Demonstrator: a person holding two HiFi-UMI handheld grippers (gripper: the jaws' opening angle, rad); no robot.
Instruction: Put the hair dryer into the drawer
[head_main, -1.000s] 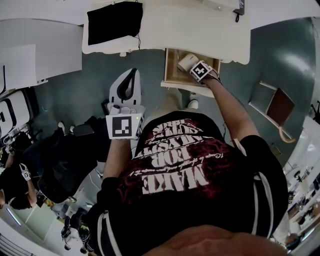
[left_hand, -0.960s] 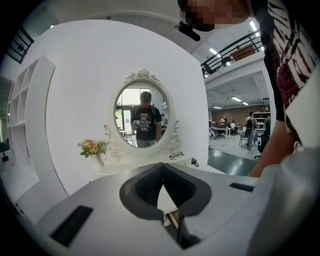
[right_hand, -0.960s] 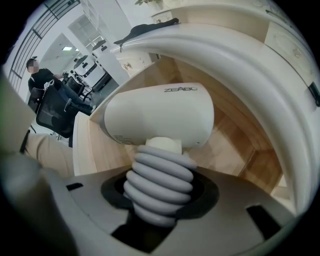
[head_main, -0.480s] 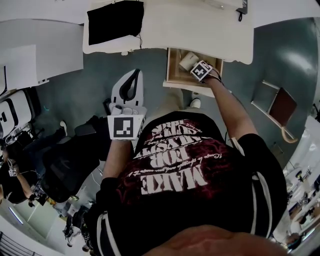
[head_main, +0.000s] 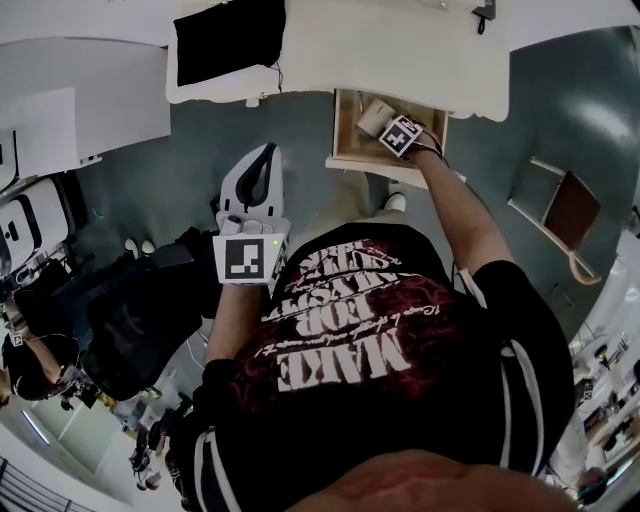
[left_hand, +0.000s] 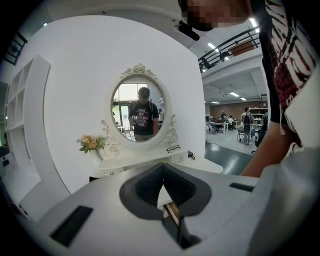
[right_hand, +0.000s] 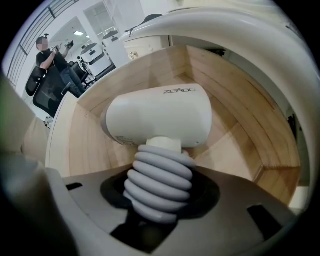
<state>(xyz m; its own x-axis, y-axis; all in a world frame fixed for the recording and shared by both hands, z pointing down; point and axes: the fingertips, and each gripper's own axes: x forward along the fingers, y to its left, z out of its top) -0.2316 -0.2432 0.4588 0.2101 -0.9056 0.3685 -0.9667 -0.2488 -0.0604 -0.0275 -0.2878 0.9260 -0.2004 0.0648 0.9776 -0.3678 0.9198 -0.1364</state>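
Note:
A cream hair dryer (right_hand: 160, 117) with a ribbed grey handle (right_hand: 157, 187) hangs inside the open wooden drawer (right_hand: 235, 135), its body just above the drawer floor. My right gripper (right_hand: 159, 200) points steeply down and is shut on the handle. From the head view, the dryer (head_main: 373, 118) shows in the drawer (head_main: 342, 130) under the white dressing table (head_main: 400, 55), with my right gripper (head_main: 388, 128) over it. Well left of the drawer, my left gripper (head_main: 262, 152) is held out over the floor, jaws together, holding nothing. In its own view, the left gripper (left_hand: 161, 182) faces the dressing table.
The dressing table carries an oval mirror (left_hand: 141, 112), a flower vase (left_hand: 91, 145) and glasses (left_hand: 173, 148). A black mat (head_main: 228, 42) lies on its top. A black office chair (head_main: 120, 320) stands at the left, and a wooden chair (head_main: 560, 215) at the right.
My right gripper has sunk a little deeper into the drawer with the hair dryer and rolled slightly. The left gripper has stayed where it was.

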